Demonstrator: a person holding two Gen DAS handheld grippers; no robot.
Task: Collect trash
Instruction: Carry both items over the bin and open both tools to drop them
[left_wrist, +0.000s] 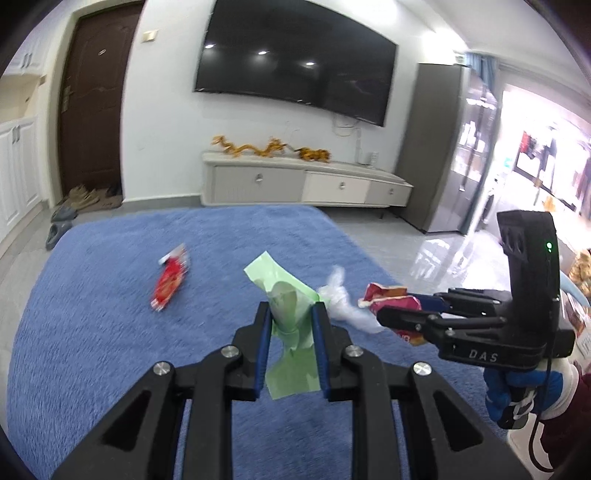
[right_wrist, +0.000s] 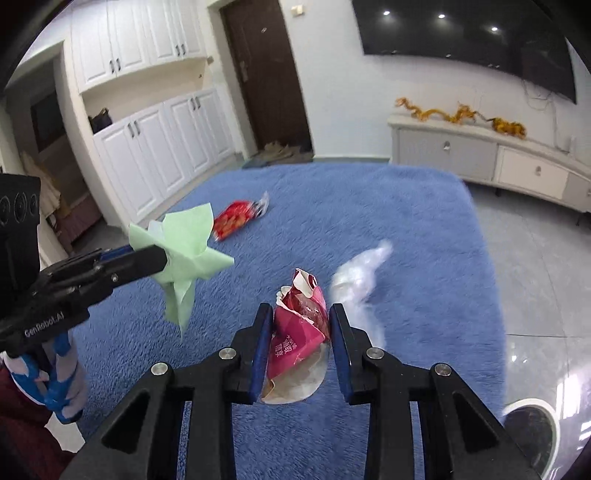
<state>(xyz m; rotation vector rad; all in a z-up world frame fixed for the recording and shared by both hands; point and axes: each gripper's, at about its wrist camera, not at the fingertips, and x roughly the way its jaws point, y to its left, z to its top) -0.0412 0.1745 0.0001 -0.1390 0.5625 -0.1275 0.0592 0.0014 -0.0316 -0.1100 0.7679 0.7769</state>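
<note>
Left gripper (left_wrist: 290, 314) jaws clamp green paper (left_wrist: 286, 295); right gripper (right_wrist: 301, 321) jaws clamp pink wrapper (right_wrist: 301, 325).

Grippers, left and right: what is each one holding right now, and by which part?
The left gripper pinches a crumpled green paper sheet around its bunched middle. The right gripper clamps a crumpled magenta snack wrapper by its two sides, near the middle.
</note>
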